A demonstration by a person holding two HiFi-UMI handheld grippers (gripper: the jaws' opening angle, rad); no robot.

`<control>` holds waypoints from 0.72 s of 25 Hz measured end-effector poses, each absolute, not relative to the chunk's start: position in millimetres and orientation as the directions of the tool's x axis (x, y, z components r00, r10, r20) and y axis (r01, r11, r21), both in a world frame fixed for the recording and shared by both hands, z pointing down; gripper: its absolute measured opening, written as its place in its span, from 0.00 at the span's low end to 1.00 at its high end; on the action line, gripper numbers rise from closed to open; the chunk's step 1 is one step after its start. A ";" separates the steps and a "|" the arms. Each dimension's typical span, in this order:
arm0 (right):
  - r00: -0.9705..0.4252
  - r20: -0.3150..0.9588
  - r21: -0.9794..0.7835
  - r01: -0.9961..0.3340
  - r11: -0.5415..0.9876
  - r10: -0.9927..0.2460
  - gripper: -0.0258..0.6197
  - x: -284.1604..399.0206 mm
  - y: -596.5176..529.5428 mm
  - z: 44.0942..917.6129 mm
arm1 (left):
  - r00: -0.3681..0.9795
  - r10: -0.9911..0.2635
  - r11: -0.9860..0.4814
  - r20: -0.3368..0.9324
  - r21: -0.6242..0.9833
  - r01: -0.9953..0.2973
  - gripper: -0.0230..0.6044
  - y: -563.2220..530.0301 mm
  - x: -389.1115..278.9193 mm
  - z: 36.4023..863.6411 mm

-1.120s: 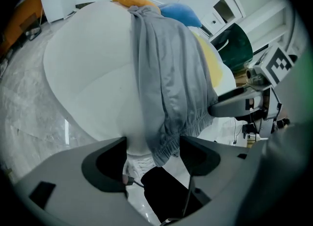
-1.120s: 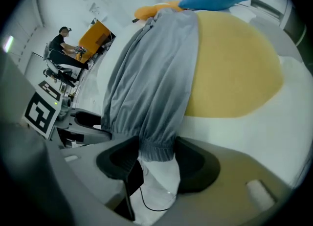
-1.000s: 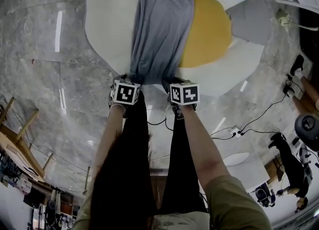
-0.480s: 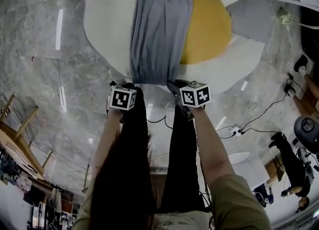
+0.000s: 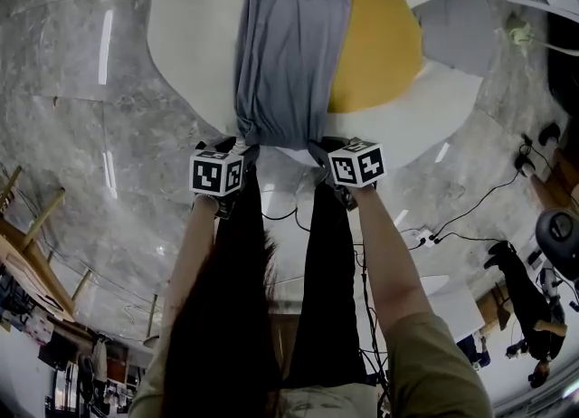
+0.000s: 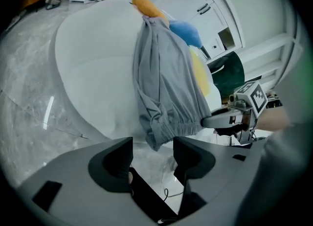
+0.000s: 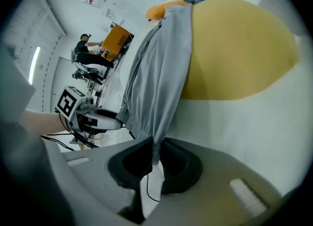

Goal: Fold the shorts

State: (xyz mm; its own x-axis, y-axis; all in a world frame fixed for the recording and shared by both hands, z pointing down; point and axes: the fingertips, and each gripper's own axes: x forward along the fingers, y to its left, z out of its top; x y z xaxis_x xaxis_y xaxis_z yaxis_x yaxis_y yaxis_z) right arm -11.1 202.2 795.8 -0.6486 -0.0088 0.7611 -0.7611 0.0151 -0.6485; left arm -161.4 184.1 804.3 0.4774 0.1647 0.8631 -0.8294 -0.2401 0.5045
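Marble-floored room: grey shorts (image 5: 289, 45) lie on a white round surface (image 5: 181, 45).
Both arms reach downward; right gripper (image 7: 155, 159) pinches the waistband corner, left gripper (image 6: 152, 154) jaws, just opening, grip nothing.

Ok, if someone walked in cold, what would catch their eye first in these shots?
The grey shorts lie stretched down the middle of a white rounded surface, beside its big yellow patch. At their near end, the right gripper has just closed on one corner, while the left gripper has just opened its jaws, the other corner loose at their tips.
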 end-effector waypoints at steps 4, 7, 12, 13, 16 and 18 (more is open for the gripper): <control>-0.638 0.770 -0.637 -0.770 0.039 0.006 0.09 -11.0 202.0 795.6 | 0.519 0.185 -0.196 0.834 0.549 -0.812 0.52 178.0 -148.8 802.6; -0.634 0.773 -0.634 -0.773 0.030 0.002 0.09 -13.2 202.7 795.5 | 0.624 0.212 -0.064 0.752 0.648 -0.759 0.61 182.5 -141.9 792.6; -0.644 0.765 -0.644 -0.764 0.037 0.005 0.09 -15.8 203.4 795.4 | 0.664 0.196 0.050 0.721 0.669 -0.741 0.62 185.0 -143.6 797.3; -0.647 0.762 -0.647 -0.762 0.038 0.005 0.09 -15.7 203.2 795.6 | 0.639 0.205 0.039 0.741 0.647 -0.762 0.62 186.4 -145.7 803.2; -0.657 0.754 -0.657 -0.753 0.036 0.006 0.09 -13.5 204.2 795.1 | 0.555 0.230 -0.004 0.800 0.571 -0.821 0.62 189.3 -149.3 819.9; -0.664 0.747 -0.664 -0.747 0.035 0.003 0.09 -12.4 202.3 795.0 | 0.528 0.240 -0.030 0.815 0.550 -0.835 0.57 187.0 -146.2 825.3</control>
